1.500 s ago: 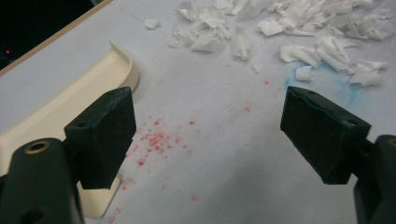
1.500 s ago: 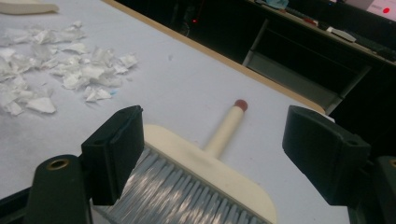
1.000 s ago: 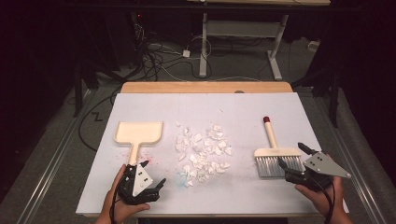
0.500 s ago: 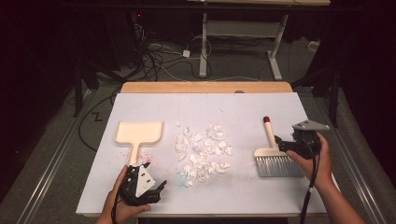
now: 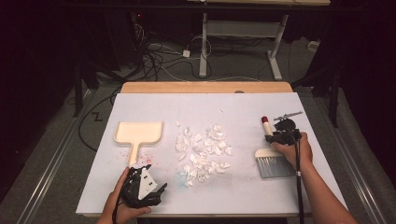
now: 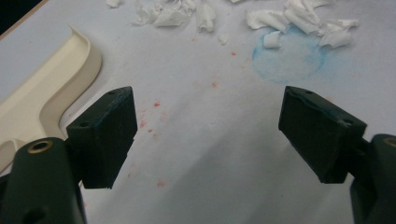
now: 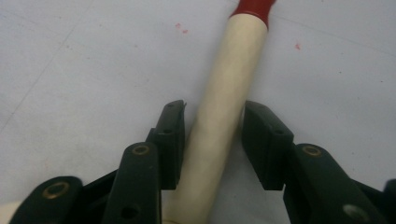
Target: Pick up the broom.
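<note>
Brush [image 5: 269, 151] lies flat, red-tipped handle pointing away (bristles nearest person).

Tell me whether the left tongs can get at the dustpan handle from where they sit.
Probably yes. The left tongs stand open just below the dustpan handle's end, with bare table between; the paper scraps lie off to the side, out of the way.

Dark room, grey floor [image 5: 60, 158], tangled cables [image 5: 159, 60], white desk frame [image 5: 243, 32] behind.
</note>
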